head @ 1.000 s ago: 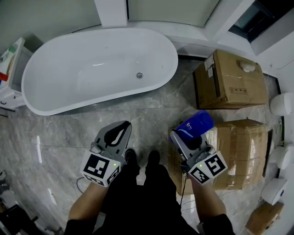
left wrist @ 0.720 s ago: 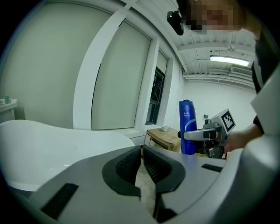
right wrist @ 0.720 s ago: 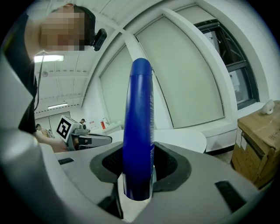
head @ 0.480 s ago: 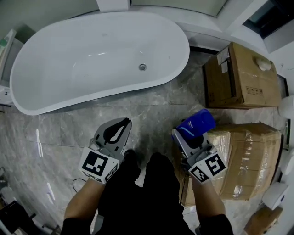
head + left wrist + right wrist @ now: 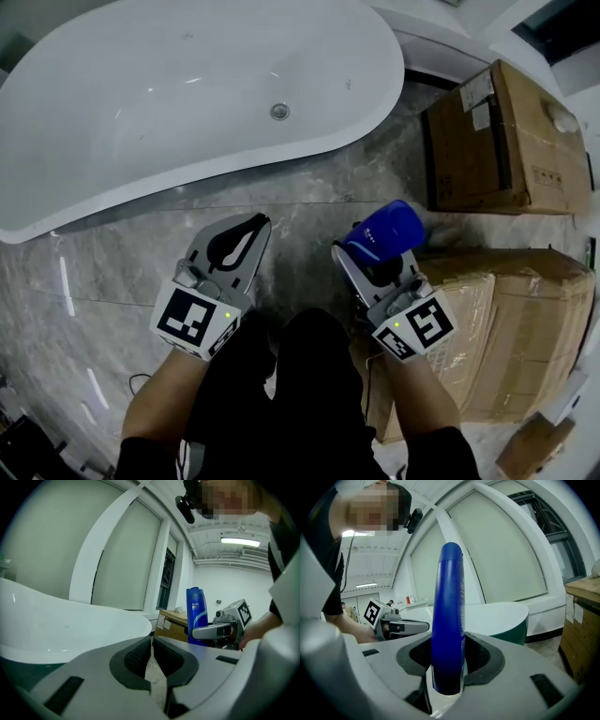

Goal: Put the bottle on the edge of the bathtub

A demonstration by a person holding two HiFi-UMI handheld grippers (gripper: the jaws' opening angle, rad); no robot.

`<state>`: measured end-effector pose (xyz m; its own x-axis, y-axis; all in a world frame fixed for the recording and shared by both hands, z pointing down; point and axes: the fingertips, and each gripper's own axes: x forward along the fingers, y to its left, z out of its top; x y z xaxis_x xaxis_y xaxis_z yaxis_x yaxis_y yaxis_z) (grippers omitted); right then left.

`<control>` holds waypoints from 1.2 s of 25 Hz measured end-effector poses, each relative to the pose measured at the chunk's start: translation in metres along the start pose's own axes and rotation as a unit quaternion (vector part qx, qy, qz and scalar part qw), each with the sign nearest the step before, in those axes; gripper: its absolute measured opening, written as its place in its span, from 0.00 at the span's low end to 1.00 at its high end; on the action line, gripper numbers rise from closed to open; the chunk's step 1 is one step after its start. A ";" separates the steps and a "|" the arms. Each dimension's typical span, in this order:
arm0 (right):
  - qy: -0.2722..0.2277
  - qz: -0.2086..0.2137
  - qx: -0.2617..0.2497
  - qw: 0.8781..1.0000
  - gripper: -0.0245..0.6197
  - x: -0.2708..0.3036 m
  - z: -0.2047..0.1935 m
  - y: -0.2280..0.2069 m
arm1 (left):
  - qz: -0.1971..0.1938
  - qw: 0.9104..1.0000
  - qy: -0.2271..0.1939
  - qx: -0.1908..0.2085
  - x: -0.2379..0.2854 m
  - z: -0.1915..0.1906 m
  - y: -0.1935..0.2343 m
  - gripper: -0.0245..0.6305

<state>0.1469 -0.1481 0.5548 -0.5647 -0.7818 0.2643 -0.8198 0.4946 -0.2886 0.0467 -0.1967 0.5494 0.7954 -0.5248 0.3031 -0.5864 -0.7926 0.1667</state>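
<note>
The right claw [image 5: 371,255] pinches the blue bottle [image 5: 384,232]. Its two dark pads press on either side of the lower body, and the jaws stand wide around it. In the right gripper view the bottle rises upright out of the jaws, its rounded top well above them. In the left gripper view it also stands upright, showing a label with a pale curved stripe.

The bottle hangs in the air over the grey marble floor [image 5: 122,262]. It is just beside the far left corner of a film-wrapped cardboard box [image 5: 516,328] on the right. A second cardboard box [image 5: 497,141] stands farther off on the right.

The left claw [image 5: 253,225] is pressed together with nothing between its pads; only a thin slit shows the floor beyond. It is held to the left of the right claw, at about the same nearness to the person, with its tips pointing toward the tub.

The white bathtub [image 5: 169,112] fills the far left of the head view, its drain [image 5: 278,112] visible in the bottom. Its near rim is well apart from both claws, with a strip of floor between. The bottle is not on the tub's edge.

The person's forearms and dark trousers [image 5: 281,394] show at the near edge, between and below the two claws.
</note>
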 end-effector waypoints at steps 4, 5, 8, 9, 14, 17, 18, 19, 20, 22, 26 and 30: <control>0.001 0.006 0.001 1.000 0.31 0.017 -0.041 -0.020 | -0.003 1.000 -0.005 0.001 0.019 -0.038 0.009 0.08; 0.002 0.006 -0.001 1.000 0.31 0.022 -0.051 -0.026 | -0.004 1.000 -0.006 0.000 0.023 -0.048 0.012 0.08; -0.001 0.009 -0.011 1.000 0.31 0.036 -0.078 -0.044 | -0.002 1.000 -0.009 0.010 0.036 -0.075 0.021 0.08; -0.003 0.010 -0.014 1.000 0.31 0.040 -0.086 -0.050 | -0.003 1.000 -0.011 0.016 0.041 -0.082 0.024 0.08; -0.001 0.009 -0.020 1.000 0.31 0.060 -0.133 -0.075 | -0.009 0.999 -0.012 0.031 0.065 -0.120 0.037 0.08; -0.006 0.012 -0.024 1.000 0.31 0.072 -0.147 -0.082 | -0.010 0.999 -0.027 0.020 0.079 -0.129 0.044 0.08; -0.006 0.014 -0.027 1.000 0.31 0.074 -0.151 -0.084 | -0.010 0.999 -0.035 0.015 0.085 -0.131 0.045 0.08; -0.006 0.015 -0.029 0.999 0.31 0.077 -0.155 -0.086 | -0.009 0.999 -0.041 0.014 0.090 -0.133 0.046 0.08; -0.006 0.017 -0.031 0.999 0.31 0.079 -0.159 -0.088 | -0.009 0.999 -0.044 0.020 0.095 -0.136 0.045 0.08; -0.010 0.017 -0.034 0.999 0.31 0.085 -0.164 -0.093 | -0.011 0.998 -0.046 0.042 0.105 -0.142 0.042 0.08; -0.038 0.001 -0.027 0.999 0.31 0.097 -0.164 -0.108 | -0.018 0.998 -0.045 0.036 0.129 -0.159 0.039 0.08; -0.072 -0.009 -0.001 0.997 0.31 0.105 -0.172 -0.122 | -0.004 0.998 -0.054 0.018 0.139 -0.172 0.042 0.08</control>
<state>0.1714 -0.2249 0.7756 -0.5304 -0.8369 0.1350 -0.8302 0.4807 -0.2822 0.1060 -0.2493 0.7599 0.8126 -0.5481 0.1981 -0.5764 -0.8061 0.1342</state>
